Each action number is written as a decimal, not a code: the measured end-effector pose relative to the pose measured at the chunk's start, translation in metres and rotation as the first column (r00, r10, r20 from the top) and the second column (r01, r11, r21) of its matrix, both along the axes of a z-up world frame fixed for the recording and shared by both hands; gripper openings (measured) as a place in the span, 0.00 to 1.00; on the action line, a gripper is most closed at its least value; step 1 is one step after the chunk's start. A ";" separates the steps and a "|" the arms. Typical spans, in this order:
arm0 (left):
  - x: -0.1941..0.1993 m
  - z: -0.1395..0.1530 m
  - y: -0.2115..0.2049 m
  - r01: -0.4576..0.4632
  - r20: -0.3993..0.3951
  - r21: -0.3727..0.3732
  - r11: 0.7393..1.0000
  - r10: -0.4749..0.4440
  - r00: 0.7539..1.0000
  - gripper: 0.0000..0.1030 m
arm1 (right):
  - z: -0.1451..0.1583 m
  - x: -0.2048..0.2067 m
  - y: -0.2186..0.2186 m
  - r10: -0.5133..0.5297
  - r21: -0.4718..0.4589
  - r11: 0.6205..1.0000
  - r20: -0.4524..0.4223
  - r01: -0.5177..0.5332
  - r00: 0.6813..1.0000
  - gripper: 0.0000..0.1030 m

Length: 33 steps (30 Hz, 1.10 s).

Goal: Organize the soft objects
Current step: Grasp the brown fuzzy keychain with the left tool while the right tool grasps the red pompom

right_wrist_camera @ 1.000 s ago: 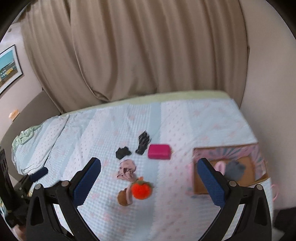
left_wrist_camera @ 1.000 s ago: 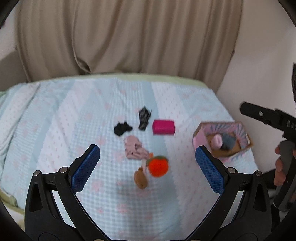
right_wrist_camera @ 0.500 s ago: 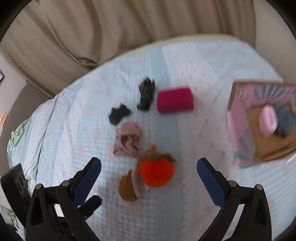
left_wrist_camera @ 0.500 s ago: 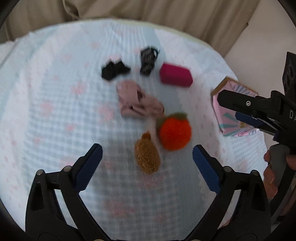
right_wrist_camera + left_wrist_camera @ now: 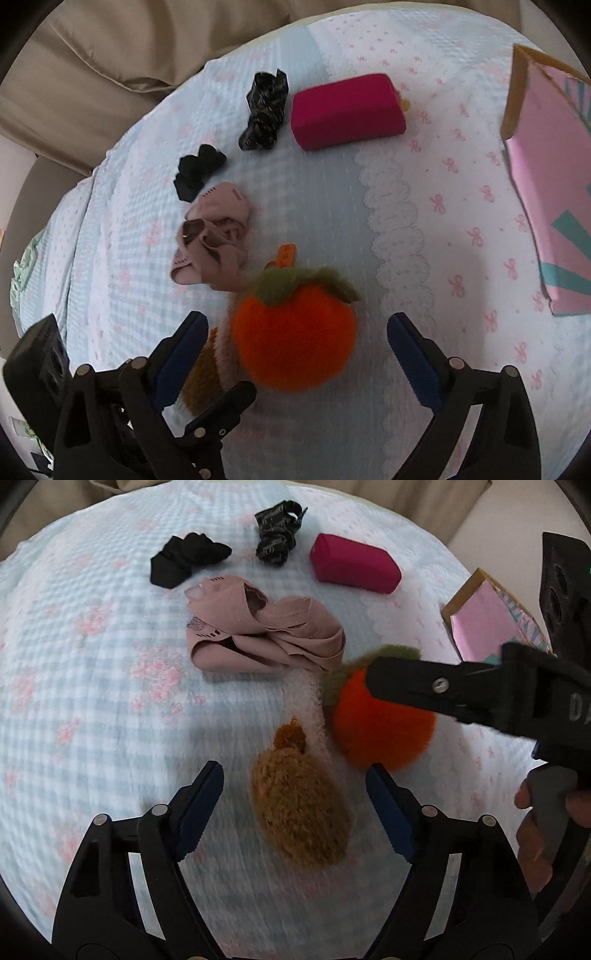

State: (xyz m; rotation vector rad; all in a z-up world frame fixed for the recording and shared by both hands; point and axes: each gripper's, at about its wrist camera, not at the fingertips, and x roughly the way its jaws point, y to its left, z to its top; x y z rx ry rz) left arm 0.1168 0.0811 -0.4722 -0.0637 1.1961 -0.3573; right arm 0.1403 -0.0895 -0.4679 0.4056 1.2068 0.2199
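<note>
A brown fuzzy plush (image 5: 299, 812) lies on the bed, and my open left gripper (image 5: 295, 797) stands around it, one jaw on each side. An orange plush fruit with a green top (image 5: 295, 332) lies beside it; my open right gripper (image 5: 295, 350) straddles it. In the left wrist view the right gripper's finger (image 5: 443, 694) crosses over the orange plush (image 5: 380, 734). The brown plush (image 5: 203, 376) shows partly behind the left gripper's finger in the right wrist view. A crumpled pink garment (image 5: 258, 631) lies just beyond.
Two black fabric pieces (image 5: 184, 559) (image 5: 277, 539) and a magenta block (image 5: 354, 568) lie farther back. A pink cardboard box (image 5: 546, 184) sits at the right on the blue-white bedspread (image 5: 424, 221). Beige curtains (image 5: 110, 55) hang behind.
Both grippers have dropped down and forward toward the bed. The left now brackets the brown plush and the right brackets the orange plush; both stay open.
</note>
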 end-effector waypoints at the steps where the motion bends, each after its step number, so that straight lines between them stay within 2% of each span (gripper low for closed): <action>1: 0.002 -0.002 0.000 0.005 -0.004 0.001 1.000 -0.005 1.000 0.66 | -0.004 0.002 0.001 0.001 0.002 1.000 -0.005 -0.001 1.000 0.88; 2: 0.005 -0.005 -0.001 0.010 -0.007 0.003 1.000 -0.010 1.000 0.63 | -0.007 0.004 0.003 0.004 0.003 1.000 -0.012 -0.004 1.000 0.81; 3: 0.006 -0.006 -0.001 0.012 -0.007 0.007 1.000 -0.012 1.000 0.57 | -0.011 0.006 0.004 0.010 0.004 1.000 -0.024 -0.010 1.000 0.78; 4: 0.008 -0.010 -0.002 0.015 -0.010 0.018 1.000 -0.015 1.000 0.57 | -0.014 0.008 0.006 0.014 0.002 1.000 -0.037 -0.014 0.999 0.73; 5: 0.011 -0.014 -0.002 0.023 -0.022 0.026 0.999 -0.023 0.999 0.56 | -0.017 0.009 0.007 0.014 0.003 1.000 -0.047 -0.014 0.999 0.71; 9: 0.013 -0.015 -0.002 0.044 -0.022 0.011 0.999 -0.043 0.999 0.40 | -0.024 0.009 0.013 0.016 0.001 1.000 -0.063 -0.016 0.998 0.66; 11: 0.014 -0.016 -0.003 0.052 -0.028 -0.005 0.999 -0.052 0.998 0.39 | -0.028 0.009 0.018 0.030 -0.016 0.999 -0.073 -0.031 0.997 0.55; 12: 0.014 -0.016 -0.004 0.052 -0.026 -0.004 0.999 -0.052 0.998 0.38 | -0.028 0.008 0.019 0.032 -0.027 0.999 -0.074 -0.034 0.997 0.53; 14: 0.014 -0.016 -0.004 0.051 -0.022 -0.010 0.999 -0.051 0.998 0.37 | -0.028 0.007 0.022 0.031 -0.055 0.998 -0.068 -0.035 0.997 0.41; 16: 0.013 -0.016 -0.003 0.046 -0.023 -0.020 0.999 -0.047 0.999 0.35 | -0.028 0.007 0.022 0.029 -0.066 0.997 -0.069 -0.033 0.997 0.37; 24: 0.008 -0.008 0.005 0.036 -0.011 -0.028 0.999 -0.036 0.999 0.33 | -0.023 0.004 0.021 0.030 -0.063 0.997 -0.053 -0.033 0.998 0.35; 33: 0.009 0.010 0.008 0.012 0.013 -0.026 1.000 -0.012 1.000 0.32 | 0.001 -0.001 0.016 0.014 -0.065 0.998 -0.009 -0.014 1.000 0.35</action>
